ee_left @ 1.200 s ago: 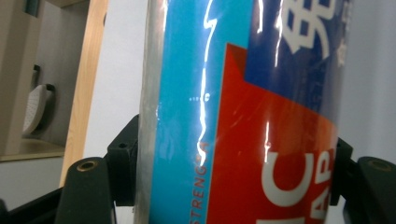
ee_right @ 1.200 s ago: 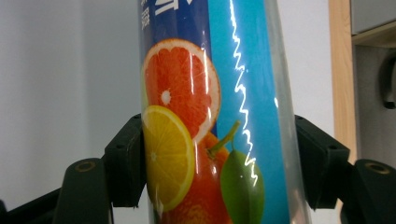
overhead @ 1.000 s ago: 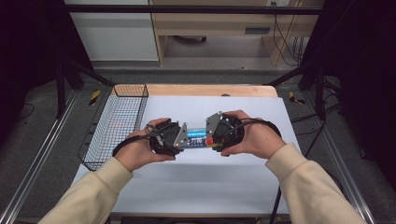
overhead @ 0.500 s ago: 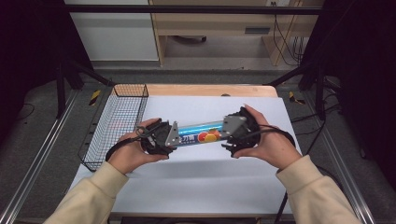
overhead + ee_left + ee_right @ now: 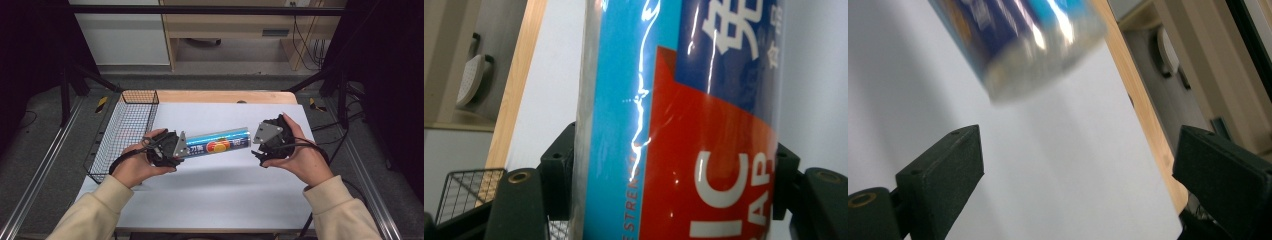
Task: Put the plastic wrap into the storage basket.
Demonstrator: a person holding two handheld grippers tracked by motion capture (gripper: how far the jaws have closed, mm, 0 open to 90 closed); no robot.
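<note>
One long pack (image 5: pixel 217 145) at the middle of the white tabletop (image 5: pixel 215 200), lying almost level from nine o'clock to three o'clock, with the three o'clock end a little higher in the high view. Glossy film wrapping, streaked with glare. Light blue along one side, dark blue and red on the face, silver at the edge and at the free end. Readable in the left gripper view on the pack (image 5: pixel 664 100): large white letters "IC" and "AP" on the red, small white "STRENG" along the light blue, and a large white Chinese character on the dark blue; the rest cut off by the frame. In the high view, a round orange-red mark at mid-length, its writing too small to read.

Left gripper (image 5: pixel 177 149) clamped on the pack's nine o'clock end, matte black pads (image 5: pixel 558 167) pressed against both sides.

Right gripper (image 5: pixel 257 142) just off the three o'clock end, jaws wide apart and just now opening, nothing between them. In the right gripper view, the blurred silver end of the pack (image 5: pixel 1023 45) at twelve o'clock, apart from the blocky black pads (image 5: pixel 948 165).

Black wire basket (image 5: pixel 125 125) at nine o'clock of the pack, square mesh. Bare wooden strip (image 5: pixel 220 96) at twelve o'clock along the table's far edge.
</note>
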